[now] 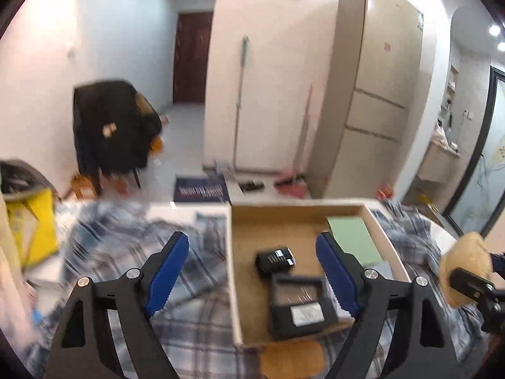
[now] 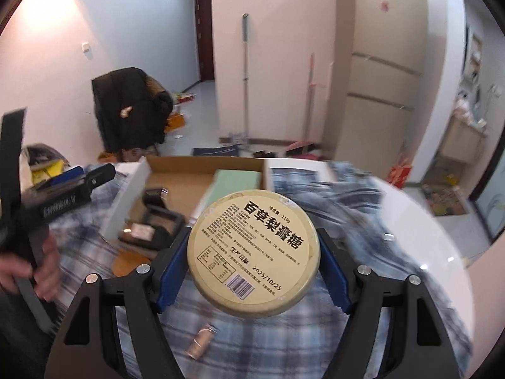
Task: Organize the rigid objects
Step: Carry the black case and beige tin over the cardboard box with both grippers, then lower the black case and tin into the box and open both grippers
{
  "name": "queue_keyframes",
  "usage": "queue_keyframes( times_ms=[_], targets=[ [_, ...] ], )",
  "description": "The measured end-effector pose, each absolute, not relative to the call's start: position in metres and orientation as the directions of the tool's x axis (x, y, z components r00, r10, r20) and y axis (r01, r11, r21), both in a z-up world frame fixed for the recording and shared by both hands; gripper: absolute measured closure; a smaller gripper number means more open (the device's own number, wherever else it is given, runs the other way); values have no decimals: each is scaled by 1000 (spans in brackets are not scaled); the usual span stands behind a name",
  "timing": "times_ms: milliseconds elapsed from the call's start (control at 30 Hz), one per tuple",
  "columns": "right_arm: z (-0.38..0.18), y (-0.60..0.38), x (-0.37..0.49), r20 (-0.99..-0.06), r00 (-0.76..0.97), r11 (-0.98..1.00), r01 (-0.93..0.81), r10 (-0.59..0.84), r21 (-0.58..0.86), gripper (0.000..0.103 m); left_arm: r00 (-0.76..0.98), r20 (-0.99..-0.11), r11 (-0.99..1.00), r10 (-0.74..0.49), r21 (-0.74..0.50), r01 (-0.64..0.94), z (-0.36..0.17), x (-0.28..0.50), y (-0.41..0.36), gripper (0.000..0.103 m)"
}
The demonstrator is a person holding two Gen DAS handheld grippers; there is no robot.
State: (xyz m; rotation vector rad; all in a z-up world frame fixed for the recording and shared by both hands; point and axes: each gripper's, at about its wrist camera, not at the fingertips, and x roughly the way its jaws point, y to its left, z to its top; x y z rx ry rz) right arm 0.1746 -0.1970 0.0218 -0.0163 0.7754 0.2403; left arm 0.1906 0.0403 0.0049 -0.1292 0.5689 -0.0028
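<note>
Cream metal, rigid and likely slick: your right gripper pinches the round tin across its rim, ahead of it the cardboard box. Your left gripper stands spread, empty, over that box.

The left tool points forward and downward with its blue-padded jaws spread wide and nothing pressed between the pads. In the right wrist view a bare hand grips its black handle at the left edge, fingers curled around it. The right tool also tilts downward, its two blue pads pressed against opposite sides of a round yellow tin, held clear of the bench.
</note>
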Motion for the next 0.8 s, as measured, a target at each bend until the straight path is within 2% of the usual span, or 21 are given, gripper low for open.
queue_keyframes(
  times_ms=[100, 167, 200, 433, 667, 800],
  targets=[
    [12, -174, 203, -719, 664, 972, -228, 203, 63, 29, 882, -470, 987, -27, -152, -50, 12, 183, 50, 14],
    [1, -157, 223, -738, 651, 972, -232, 178, 30, 29, 895, -445, 985, -10, -159, -68, 11, 181, 54, 3],
    [-4, -151, 230, -746, 643, 972, -233, 173, 25, 29, 896, -444, 987, -2, -146, -71, 8, 182, 54, 0],
    [-39, -137, 272, -808, 562, 975, -209, 177, 68, 29, 870, -493, 987, 14, -135, -92, -7, 196, 58, 0],
    [-45, -136, 277, -808, 564, 974, -221, 171, 52, 29, 864, -503, 982, 9, -159, -102, -11, 196, 63, 0],
    [-36, -143, 271, -785, 588, 965, -257, 195, 48, 22, 860, -511, 988, 2, -129, -79, -6, 195, 55, 0]
  ],
)
